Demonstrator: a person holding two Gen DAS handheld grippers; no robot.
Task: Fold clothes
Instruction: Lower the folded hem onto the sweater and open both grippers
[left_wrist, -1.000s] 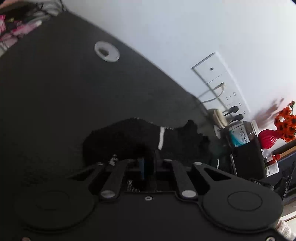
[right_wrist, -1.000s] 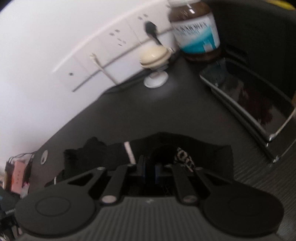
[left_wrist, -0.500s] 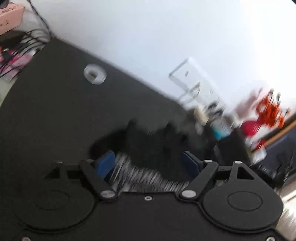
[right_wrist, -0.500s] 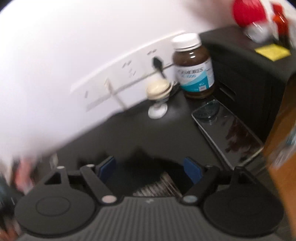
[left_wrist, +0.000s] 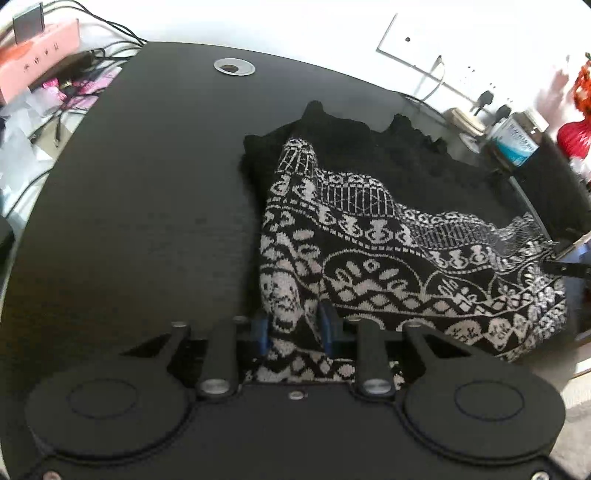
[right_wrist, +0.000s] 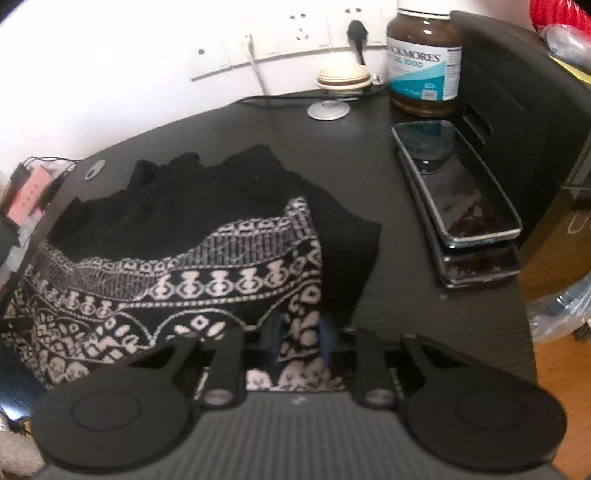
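A knitted garment, black at the far side and black-and-white patterned (left_wrist: 369, 266) nearer me, lies on the black table (left_wrist: 129, 184). The patterned part (right_wrist: 184, 288) is bunched and raised at its near edge. My left gripper (left_wrist: 293, 328) grips the near left corner of that edge; its jaws are closing and the blue pads (left_wrist: 260, 332) pinch a fold of knit. At the near right corner, my right gripper (right_wrist: 299, 338) is also closing, with patterned cloth squeezed between its pads (right_wrist: 325, 339).
At the back right stand a brown supplement bottle (right_wrist: 424, 59), a small lidded pot on a stand (right_wrist: 341, 79) and a black box (right_wrist: 517, 110). Two stacked flat devices (right_wrist: 461, 192) lie right of the garment. A pink box (left_wrist: 37, 62) with cables sits beyond the table's left edge.
Both grippers were shut low over the black cloth, then sprang wide open and drew back toward the near edge. Now both have narrowed onto the patterned hem, which is lifted.
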